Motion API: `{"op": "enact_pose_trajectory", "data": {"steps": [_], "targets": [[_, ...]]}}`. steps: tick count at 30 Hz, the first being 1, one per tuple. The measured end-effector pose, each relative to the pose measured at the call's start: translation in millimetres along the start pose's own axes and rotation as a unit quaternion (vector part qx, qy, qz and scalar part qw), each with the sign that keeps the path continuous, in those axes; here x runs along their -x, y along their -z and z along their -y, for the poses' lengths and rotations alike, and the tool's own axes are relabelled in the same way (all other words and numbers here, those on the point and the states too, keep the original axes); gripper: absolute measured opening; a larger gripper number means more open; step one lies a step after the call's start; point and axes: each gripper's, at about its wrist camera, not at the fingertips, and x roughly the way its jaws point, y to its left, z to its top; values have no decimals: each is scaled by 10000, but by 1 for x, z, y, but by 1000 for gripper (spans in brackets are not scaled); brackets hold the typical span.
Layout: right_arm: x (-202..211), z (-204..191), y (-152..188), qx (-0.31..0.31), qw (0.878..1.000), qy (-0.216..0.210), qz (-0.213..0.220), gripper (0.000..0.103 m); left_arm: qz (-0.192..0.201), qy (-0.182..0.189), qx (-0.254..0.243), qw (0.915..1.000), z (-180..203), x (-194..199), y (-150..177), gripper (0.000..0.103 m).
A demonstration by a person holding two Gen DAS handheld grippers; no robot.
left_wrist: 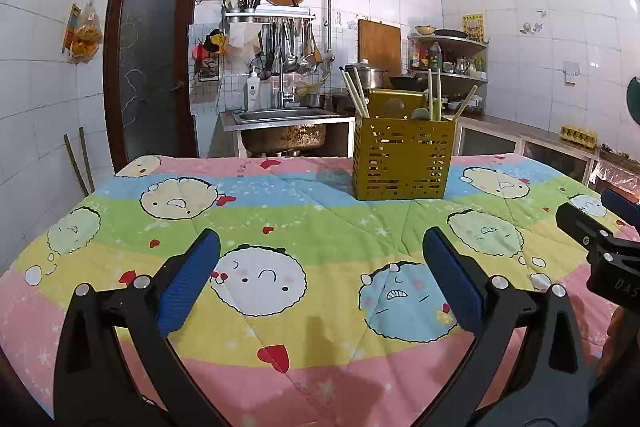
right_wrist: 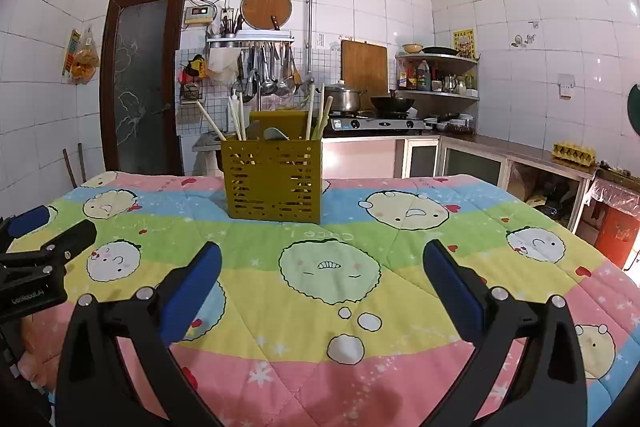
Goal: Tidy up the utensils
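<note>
A yellow slotted utensil holder [left_wrist: 402, 159] [right_wrist: 274, 179] stands upright on the far part of the table. Several pale chopsticks [left_wrist: 357, 91] [right_wrist: 240, 117] and a couple of spoons [left_wrist: 420, 113] [right_wrist: 275, 133] stick out of its top. My left gripper [left_wrist: 320, 247] hovers open above the quilt, well short of the holder, with nothing between its blue pads. My right gripper [right_wrist: 322, 255] is open too and holds nothing. Each gripper shows in the other's view: the right one [left_wrist: 596, 215] at the right edge, the left one [right_wrist: 48, 227] at the left edge.
A cartoon-patterned quilt [left_wrist: 280, 211] [right_wrist: 400, 267] covers the table. Behind it are a steel sink [left_wrist: 284, 117], a gas stove with a pot and wok [right_wrist: 376, 123], hanging ladles [right_wrist: 268, 75], corner shelves [left_wrist: 448, 59], a counter with an egg carton [right_wrist: 574, 150] and a door [left_wrist: 152, 67].
</note>
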Motion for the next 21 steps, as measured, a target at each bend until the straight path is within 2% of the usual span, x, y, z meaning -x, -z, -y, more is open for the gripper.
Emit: {"op": "enact_pose_trajectory", "data": {"steps": [21], "targets": [[1,-1,0,-33,10000,46,14,98,-18,30,136,9999,-3,2,0,98]]}}
